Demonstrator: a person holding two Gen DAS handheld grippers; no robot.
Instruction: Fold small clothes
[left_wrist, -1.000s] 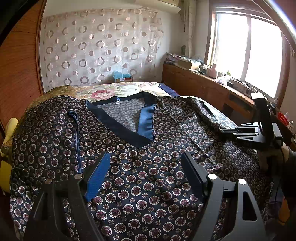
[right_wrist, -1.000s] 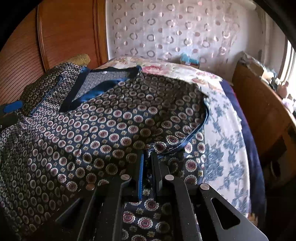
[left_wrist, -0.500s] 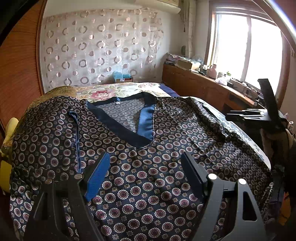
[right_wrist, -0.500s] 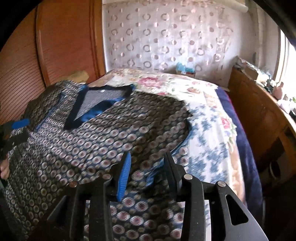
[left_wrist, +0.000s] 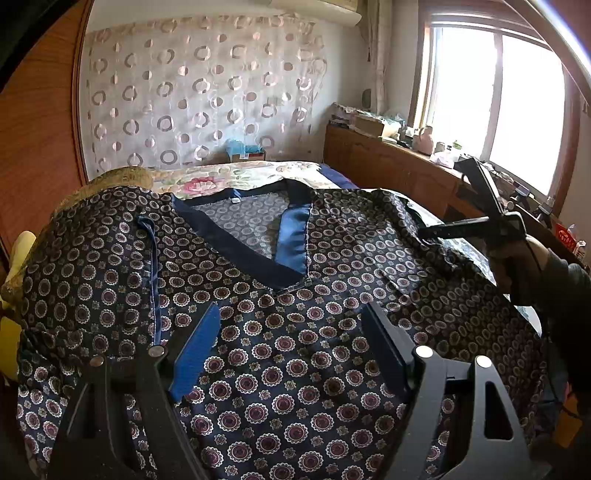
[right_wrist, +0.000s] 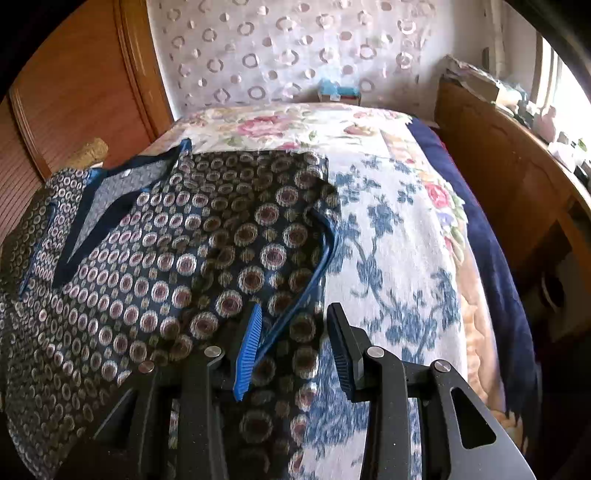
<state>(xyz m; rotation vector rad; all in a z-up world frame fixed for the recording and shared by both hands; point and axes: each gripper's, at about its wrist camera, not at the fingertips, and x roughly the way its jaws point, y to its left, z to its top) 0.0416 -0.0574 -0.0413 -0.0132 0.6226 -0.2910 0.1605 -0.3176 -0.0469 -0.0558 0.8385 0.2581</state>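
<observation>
A navy top (left_wrist: 295, 350) printed with round medallions lies spread on the bed, its blue-trimmed V neckline (left_wrist: 258, 236) pointing toward me. My left gripper (left_wrist: 290, 310) hovers open over the chest of the top, nothing between its fingers. My right gripper (right_wrist: 294, 308) stands open just above the top's right edge, where the sleeve with blue piping (right_wrist: 321, 266) lies loose on the cloth; its pads press on nothing. The left wrist view shows this right gripper (left_wrist: 443, 229) from the side, held by a person's hand (left_wrist: 517, 258).
A floral bedspread (right_wrist: 399, 240) shows bare to the right of the top. A wooden cabinet (left_wrist: 388, 166) with clutter runs along the window side, and a wooden wardrobe (left_wrist: 37, 147) stands on the left. A yellow pillow (left_wrist: 14, 258) sits at the bed's left edge.
My right gripper opened and let go of the sleeve edge, then drew away to the right. The sleeve now lies flatter. The left gripper has not moved.
</observation>
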